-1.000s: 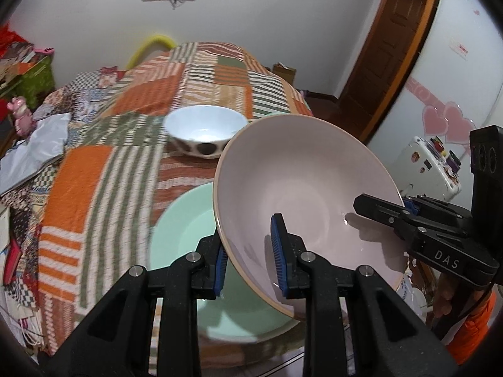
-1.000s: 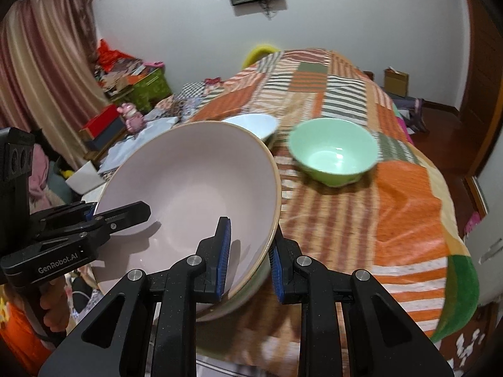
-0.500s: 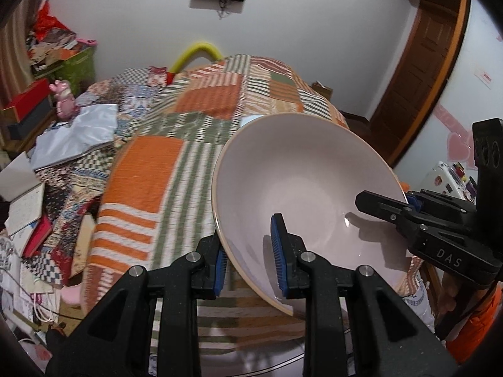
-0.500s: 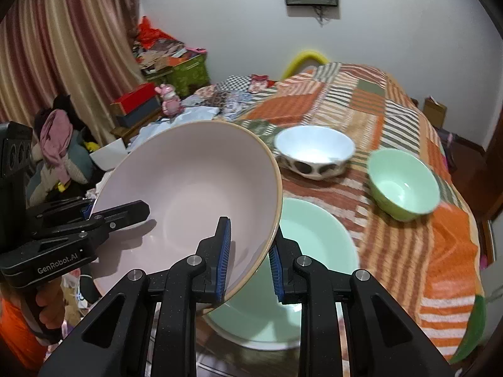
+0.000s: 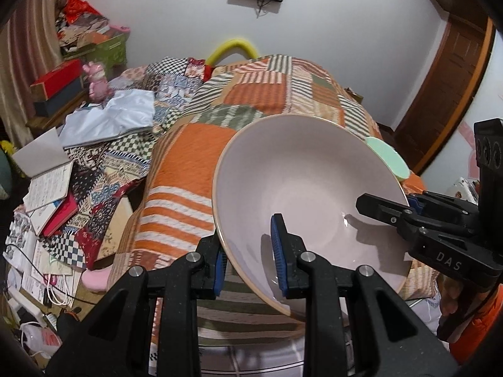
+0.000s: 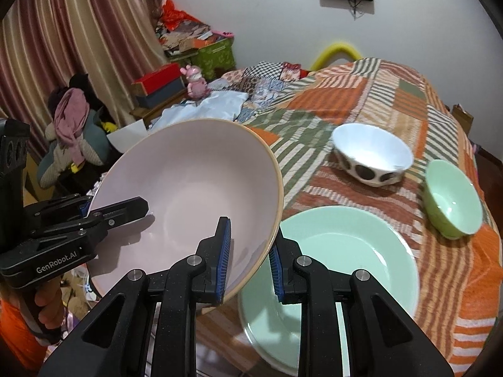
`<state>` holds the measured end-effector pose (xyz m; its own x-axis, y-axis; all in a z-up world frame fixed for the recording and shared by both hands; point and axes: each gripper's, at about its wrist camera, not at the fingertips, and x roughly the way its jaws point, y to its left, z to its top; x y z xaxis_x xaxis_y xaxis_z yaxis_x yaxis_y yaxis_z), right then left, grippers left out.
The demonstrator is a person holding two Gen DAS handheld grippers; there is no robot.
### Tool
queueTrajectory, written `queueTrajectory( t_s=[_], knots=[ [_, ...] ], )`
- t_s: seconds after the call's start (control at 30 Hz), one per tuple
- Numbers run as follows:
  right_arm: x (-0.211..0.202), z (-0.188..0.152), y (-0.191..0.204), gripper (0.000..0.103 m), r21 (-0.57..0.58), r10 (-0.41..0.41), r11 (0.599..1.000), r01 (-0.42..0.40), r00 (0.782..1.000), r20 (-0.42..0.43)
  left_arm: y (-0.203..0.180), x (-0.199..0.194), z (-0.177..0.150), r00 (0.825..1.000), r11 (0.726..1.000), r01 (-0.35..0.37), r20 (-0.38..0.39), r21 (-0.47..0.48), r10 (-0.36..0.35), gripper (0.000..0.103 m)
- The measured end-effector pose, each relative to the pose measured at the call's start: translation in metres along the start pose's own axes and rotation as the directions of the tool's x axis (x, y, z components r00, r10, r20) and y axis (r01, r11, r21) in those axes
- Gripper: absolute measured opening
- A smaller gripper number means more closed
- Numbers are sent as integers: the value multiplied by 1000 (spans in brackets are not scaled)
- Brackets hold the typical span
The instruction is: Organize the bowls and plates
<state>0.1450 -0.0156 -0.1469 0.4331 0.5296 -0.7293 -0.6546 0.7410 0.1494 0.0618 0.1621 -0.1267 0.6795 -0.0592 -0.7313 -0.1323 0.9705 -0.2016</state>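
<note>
A large pale pink bowl (image 5: 308, 188) with a tan rim is held in the air between both grippers; it also shows in the right wrist view (image 6: 188, 194). My left gripper (image 5: 250, 248) is shut on its near rim. My right gripper (image 6: 250, 257) is shut on the opposite rim, and it shows from the side in the left wrist view (image 5: 377, 207). Below and to the right lie a wide mint green plate (image 6: 345, 251), a small green bowl (image 6: 452, 201) and a white bowl with dark spots (image 6: 371, 154) on the patchwork cloth.
The table is covered by an orange, green and striped patchwork cloth (image 6: 361, 94). To the left, clutter of books, papers and cloth (image 5: 63, 172) lies lower down. Boxes and a pink figure (image 6: 196, 83) stand by the curtain. A wooden door (image 5: 446, 88) is at the right.
Both grippers have carried the pink bowl to the left, off the green plate. The plate and the two small bowls now lie to the right of the bowl.
</note>
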Motion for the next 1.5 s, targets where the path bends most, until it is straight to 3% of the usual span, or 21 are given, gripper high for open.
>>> queueTrajectory(
  t_s=[0.83,1.23,1.5],
  knots=[
    [83,-3,11,21,6,50,999,-49,980,-192,70,70,-19,987,991,-21,-162,-132,0,26],
    [79,-1,5,21,-5,61,998,-63,982,-178,73,78,-23,982,990,-39,-191,-139,12,26],
    [63,1,-3,21,-3,51,999,-52,989,-141,73,54,-12,988,990,-88,-139,-109,72,26]
  ],
)
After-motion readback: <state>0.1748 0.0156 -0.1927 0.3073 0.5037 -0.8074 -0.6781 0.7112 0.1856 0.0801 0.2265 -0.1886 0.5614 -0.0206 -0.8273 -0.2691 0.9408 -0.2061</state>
